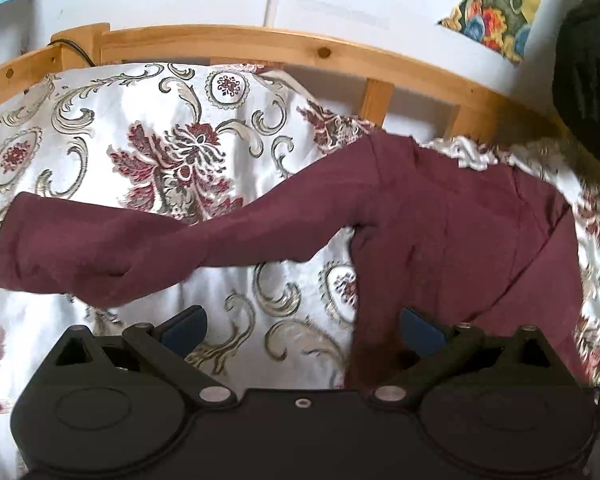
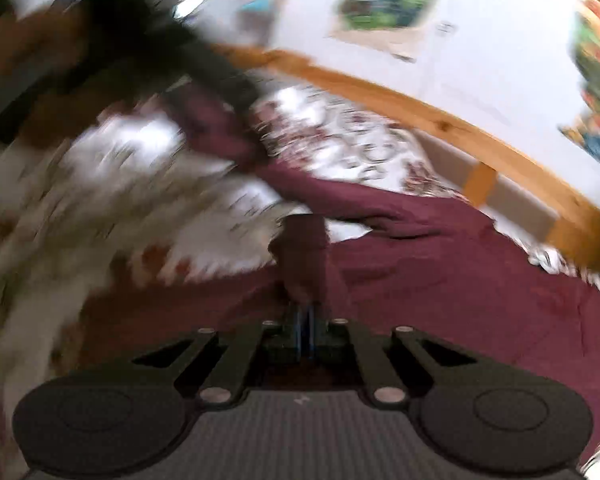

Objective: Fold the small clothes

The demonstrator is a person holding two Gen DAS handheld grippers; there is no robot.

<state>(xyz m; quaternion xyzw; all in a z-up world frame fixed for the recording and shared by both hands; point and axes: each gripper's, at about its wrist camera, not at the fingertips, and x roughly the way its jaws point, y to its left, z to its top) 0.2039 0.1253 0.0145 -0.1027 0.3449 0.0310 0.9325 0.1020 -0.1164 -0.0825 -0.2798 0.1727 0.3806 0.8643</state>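
Maroon shirt (image 1: pixel 452 232) on our floral bedspread (image 1: pixel 140 128): right gripper (image 2: pixel 305 316) clenched on fabric, left gripper (image 1: pixel 300 328) released w/ fingers apart.

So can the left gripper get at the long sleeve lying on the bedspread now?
Probably yes: the left gripper is open, and the sleeve lies uncovered on the bedspread, ahead to its left, nothing between.

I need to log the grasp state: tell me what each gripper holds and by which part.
The right gripper is shut on a bunched fold of the maroon garment; which part is too blurred to tell. The left gripper is open, holding nothing.
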